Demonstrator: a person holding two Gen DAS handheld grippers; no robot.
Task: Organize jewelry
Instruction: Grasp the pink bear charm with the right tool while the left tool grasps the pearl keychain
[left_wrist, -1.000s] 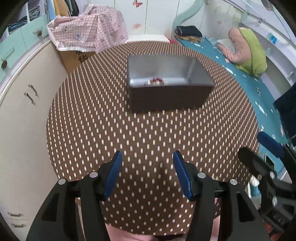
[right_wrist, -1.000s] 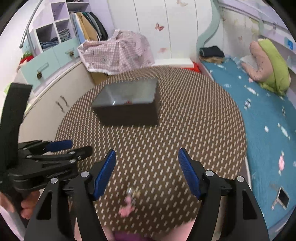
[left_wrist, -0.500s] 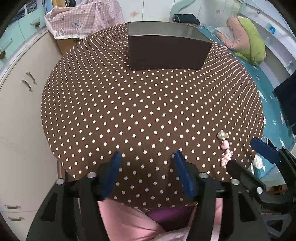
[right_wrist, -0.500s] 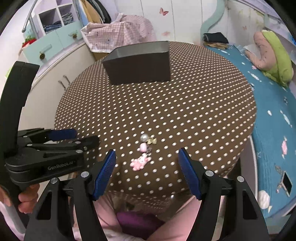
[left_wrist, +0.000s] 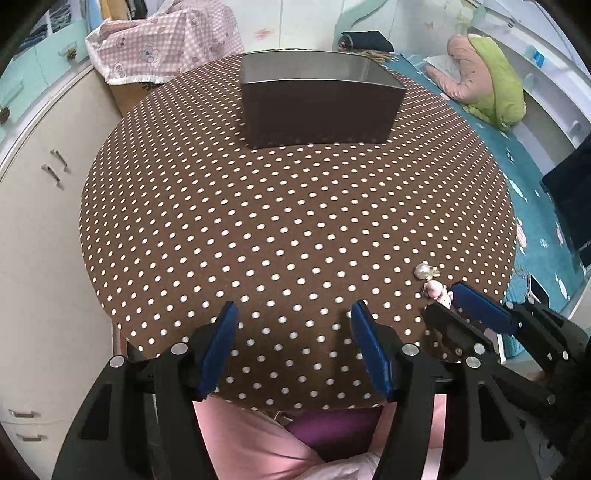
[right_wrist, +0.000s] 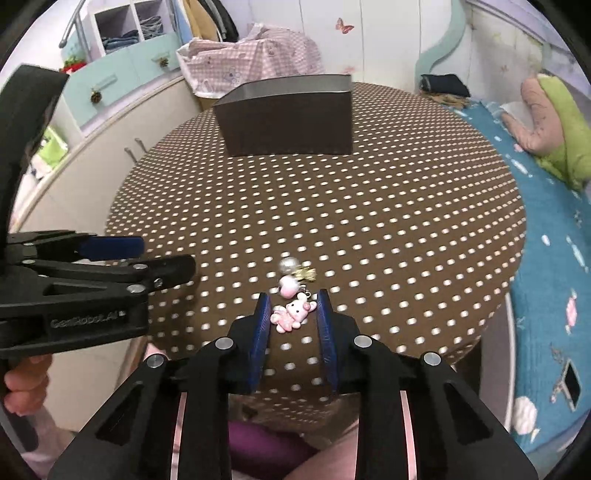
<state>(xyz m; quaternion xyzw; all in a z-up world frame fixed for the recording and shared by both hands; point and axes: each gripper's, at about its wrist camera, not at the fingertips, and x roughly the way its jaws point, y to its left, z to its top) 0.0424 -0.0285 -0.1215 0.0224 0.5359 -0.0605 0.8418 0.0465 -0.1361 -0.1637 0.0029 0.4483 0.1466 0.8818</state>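
A pink bunny charm (right_wrist: 291, 314) on a small chain with a pearl bead (right_wrist: 289, 264) lies near the front edge of the round dotted table (right_wrist: 369, 206). My right gripper (right_wrist: 292, 300) is down over it with its jaws closing. The bunny sits between the blue pads, which touch its sides. In the left wrist view the same charm (left_wrist: 437, 291) shows at the tips of the right gripper (left_wrist: 441, 300). My left gripper (left_wrist: 293, 310) hovers open over bare tablecloth, with nothing between its fingers. A dark open box (left_wrist: 321, 99) stands at the far side of the table.
A cream cupboard (left_wrist: 33, 229) runs along the table's left. A pink checked cloth (left_wrist: 166, 37) covers a carton behind the box. A teal bed (right_wrist: 546, 280) with a green and pink cushion (right_wrist: 554, 122) lies to the right. A person's pink-clad lap (left_wrist: 266, 443) is under the front edge.
My right gripper sank toward the table edge and its jaws narrowed around the bunny charm. Both views dropped lower, so the box now shows side-on. The left gripper stayed open.
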